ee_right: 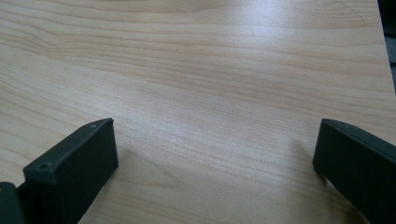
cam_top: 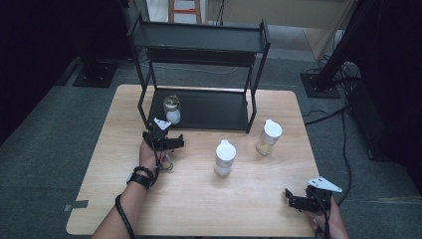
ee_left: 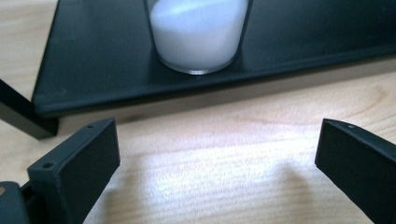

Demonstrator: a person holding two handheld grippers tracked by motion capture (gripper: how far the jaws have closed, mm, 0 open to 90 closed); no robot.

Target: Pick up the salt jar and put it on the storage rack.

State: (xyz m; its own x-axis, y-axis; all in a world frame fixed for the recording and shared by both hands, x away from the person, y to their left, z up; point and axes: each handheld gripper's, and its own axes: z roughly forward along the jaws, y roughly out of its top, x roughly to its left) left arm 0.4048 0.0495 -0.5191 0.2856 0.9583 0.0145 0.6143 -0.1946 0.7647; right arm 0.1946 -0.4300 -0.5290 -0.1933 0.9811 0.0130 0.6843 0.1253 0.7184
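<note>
One jar of three sits on the rack so far, by my read; two are left on the table.

Going L to R in the high view: the left gripper [cam_top: 164,139] is at the front-left corner of the black rack [cam_top: 209,112], just short of the glass jar [cam_top: 172,109] with white powder that stands on the rack's bottom shelf. The left gripper view has the jaws spread wide w/ nothing between them, bare wood under them, and the jar's base [ee_left: 198,42] straight ahead on the shelf [ee_left: 93,60], apart from the jaws. That looks like a placed jar, gripper off it.

Mid-table: the white-capped bottle [cam_top: 224,157] stands upright, well clear of the rack front. A bit further R, the yellowish-filled bottle [cam_top: 268,137] stands just beside the rack's front-right leg, on the table [cam_top: 199,199], not on the shelf.

Far R, near the table's front edge: the right gripper [cam_top: 298,201], jaws also spread and empty over bare wood [ee_right: 210,93], well apart from both bottles.

Judgement: approx a third done. Left to do: both bottles to the rack; top shelf looks bare from here.
</note>
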